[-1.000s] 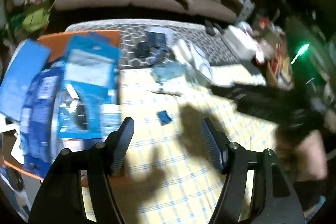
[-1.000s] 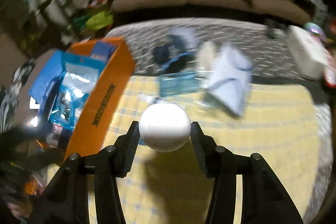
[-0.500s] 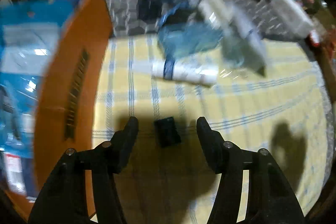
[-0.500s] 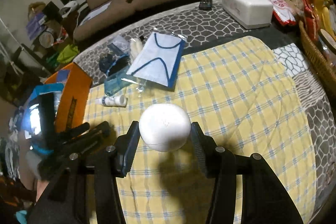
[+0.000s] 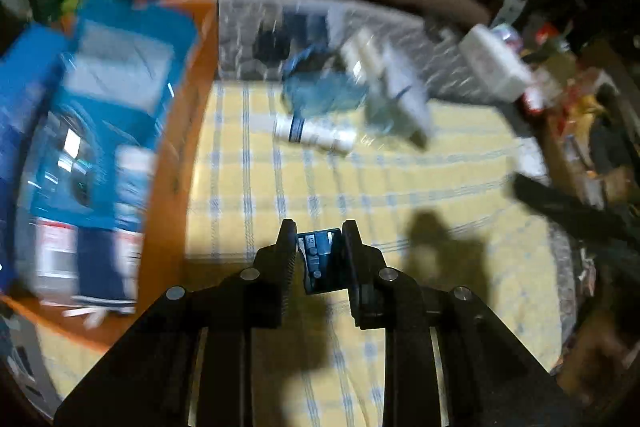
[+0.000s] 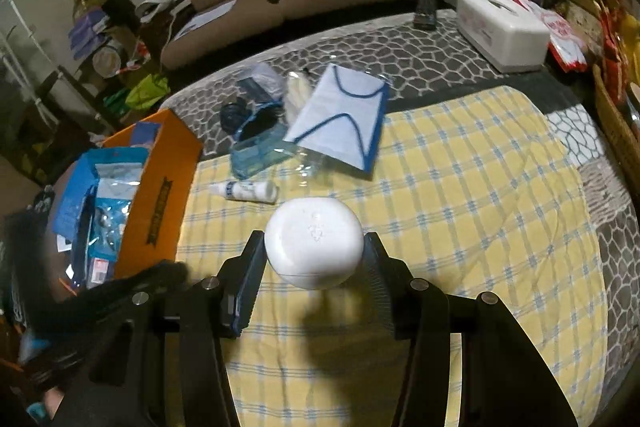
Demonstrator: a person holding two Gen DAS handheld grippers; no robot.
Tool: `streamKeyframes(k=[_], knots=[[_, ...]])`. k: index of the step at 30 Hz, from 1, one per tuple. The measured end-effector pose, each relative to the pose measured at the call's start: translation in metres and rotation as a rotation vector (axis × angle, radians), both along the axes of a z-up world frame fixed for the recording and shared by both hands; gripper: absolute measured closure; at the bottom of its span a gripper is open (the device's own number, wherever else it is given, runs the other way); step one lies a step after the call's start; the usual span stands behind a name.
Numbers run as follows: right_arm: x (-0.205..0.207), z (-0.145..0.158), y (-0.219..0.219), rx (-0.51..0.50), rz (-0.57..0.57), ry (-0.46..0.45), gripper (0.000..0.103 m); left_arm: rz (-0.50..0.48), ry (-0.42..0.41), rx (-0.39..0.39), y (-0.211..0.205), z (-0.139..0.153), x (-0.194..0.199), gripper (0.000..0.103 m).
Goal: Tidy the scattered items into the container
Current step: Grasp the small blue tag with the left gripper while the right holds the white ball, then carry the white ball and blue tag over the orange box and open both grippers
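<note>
Task partly done, by my read. The orange cardboard box (image 6: 160, 195) at the left edge of the yellow checked bedspread (image 6: 480, 227) already holds blue retail packets (image 6: 100, 195). Left out on the bed: a white tube with a blue band (image 6: 246, 190), a clear blue plastic case (image 6: 256, 153), a white-and-blue flat pouch (image 6: 340, 119), and some dark small items (image 6: 236, 115) further back on the grey patterned part. A white tissue box (image 6: 502, 27) sits well apart at the far right; unclear if it counts.

Left tongs (image 5: 318, 259) are clamped on a small dark blue-black block (image 5: 318, 259), lifted clear of the bedspread, near the box. Right tongs (image 6: 314, 253) are clamped on a white rounded egg-shaped case (image 6: 314, 241), held above the bedspread middle. Both held pieces have yet to go in.

Versus half a second ago: the small block lay on the bedspread between spread left tongs; now the tongs have closed on it. Left view is blurred, so that hand looks to be moving. Right tongs hold the white case the same way, view barely changed.
</note>
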State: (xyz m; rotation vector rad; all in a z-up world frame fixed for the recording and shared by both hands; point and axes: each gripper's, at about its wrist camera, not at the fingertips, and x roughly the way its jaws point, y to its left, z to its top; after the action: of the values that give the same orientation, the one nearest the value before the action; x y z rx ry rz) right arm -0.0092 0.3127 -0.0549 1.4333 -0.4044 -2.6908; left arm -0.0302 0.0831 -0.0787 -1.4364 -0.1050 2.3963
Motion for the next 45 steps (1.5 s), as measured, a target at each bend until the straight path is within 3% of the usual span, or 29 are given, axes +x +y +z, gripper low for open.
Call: streamKeyframes(k=[3,7,11,16,19,23,30,37,38,39,42,45], knots=[[0.003,0.009,-0.013,-0.012,0.013,0.018,0.053,0.035,0.105,-0.017,-0.017,0.036,0.017,0.082],[0.007,0.018,-0.037,-0.006,0.067,0.039,0.053,0.110,0.153,-0.005,-0.056,0.055,0.030,0.082],[0.008,0.022,-0.070,0.032,0.135,0.044,0.053,0.219,0.264,-0.125,-0.108,0.062,0.032,0.082],[0.001,0.020,-0.116,-0.034,0.237,0.047,0.053,0.302,0.201,-0.090,-0.168,0.055,0.008,0.082],[-0.006,0.017,-0.152,-0.094,0.330,0.053,0.053,0.375,0.188,-0.159,-0.199,0.048,0.002,0.082],[-0.017,0.005,-0.202,-0.133,0.432,0.024,0.053,0.403,0.090,-0.091,-0.230,0.032,-0.006,0.082],[-0.026,-0.019,-0.248,-0.118,0.493,0.007,0.053,0.371,-0.014,-0.047,-0.248,0.014,-0.016,0.082],[-0.025,-0.034,-0.263,-0.054,0.522,-0.026,0.052,0.413,-0.050,-0.114,-0.250,0.005,-0.017,0.081],[-0.025,-0.034,-0.263,-0.039,0.517,-0.030,0.050,0.420,-0.054,-0.125,-0.249,0.004,-0.017,0.081],[-0.026,-0.035,-0.263,-0.026,0.516,-0.039,0.041,0.431,-0.061,-0.140,-0.248,0.001,-0.016,0.081],[-0.029,-0.030,-0.257,-0.055,0.503,-0.033,0.032,0.480,-0.077,-0.158,-0.247,-0.005,-0.014,0.057],[-0.028,-0.020,-0.249,-0.083,0.477,-0.009,0.021,0.487,-0.036,-0.134,-0.244,0.001,-0.010,0.054]])
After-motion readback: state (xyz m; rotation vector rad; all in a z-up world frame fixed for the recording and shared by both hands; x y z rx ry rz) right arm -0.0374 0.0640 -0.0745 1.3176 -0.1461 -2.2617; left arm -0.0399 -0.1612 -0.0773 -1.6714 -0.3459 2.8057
